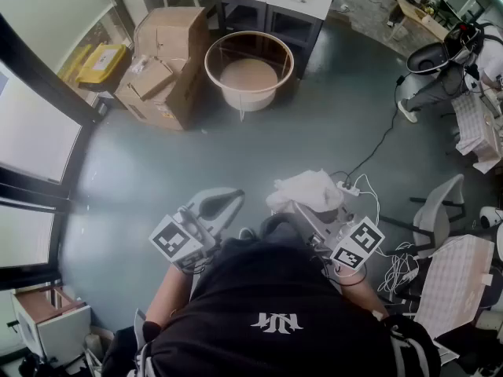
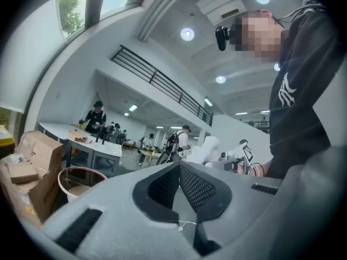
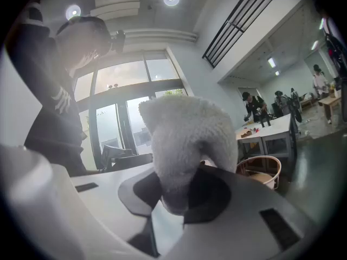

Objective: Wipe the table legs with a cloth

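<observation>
Head view: left gripper (image 1: pixel 224 203) and right gripper (image 1: pixel 297 208) are held close in. A white cloth (image 1: pixel 306 188) is bunched at the right one's tips, and the round table (image 1: pixel 207 67) is well ahead of both.

Left gripper view: jaws closed on nothing, table (image 2: pixel 81 168) ahead to its left.

Right gripper view: jaws clamped on the cloth (image 3: pixel 187 140), table (image 3: pixel 260 158) beyond to its right.

I'd call this the approach step, with no leg wiped yet. Next I need to close in, go low, and press the cloth onto a leg.

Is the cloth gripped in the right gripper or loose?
Gripped. The right gripper has its jaws shut on the cloth, which bunches up above them.
</observation>
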